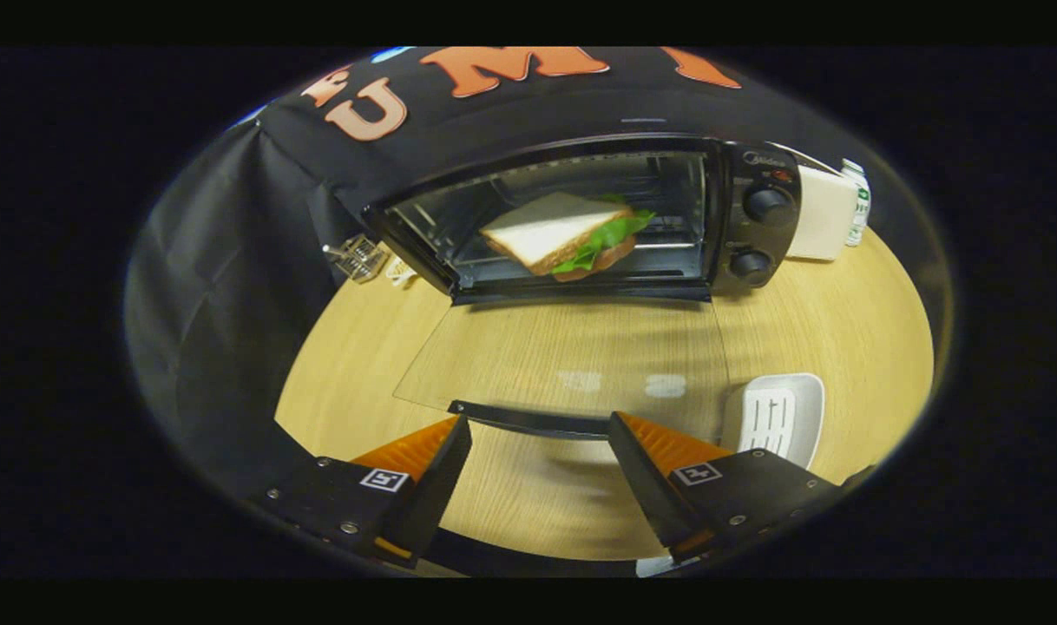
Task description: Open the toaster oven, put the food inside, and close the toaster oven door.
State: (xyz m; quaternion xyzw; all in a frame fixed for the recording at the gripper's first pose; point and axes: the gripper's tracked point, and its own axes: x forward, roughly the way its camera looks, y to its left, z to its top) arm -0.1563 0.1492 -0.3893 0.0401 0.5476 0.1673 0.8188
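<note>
One white dish (776, 418) beside hand-held gripper (539, 434)

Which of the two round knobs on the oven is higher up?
The knob nearest the oven's top edge; the other knob sits below it. The gripper is open at the door handle.

The black toaster oven (581, 217) stands open on the wooden surface (841, 330). Its glass door (563, 365) lies folded down flat, and the door handle (528, 421) is nearest the viewer. Inside, on the rack, a sandwich (563, 233) with white bread and green lettuce lies tilted.
</note>
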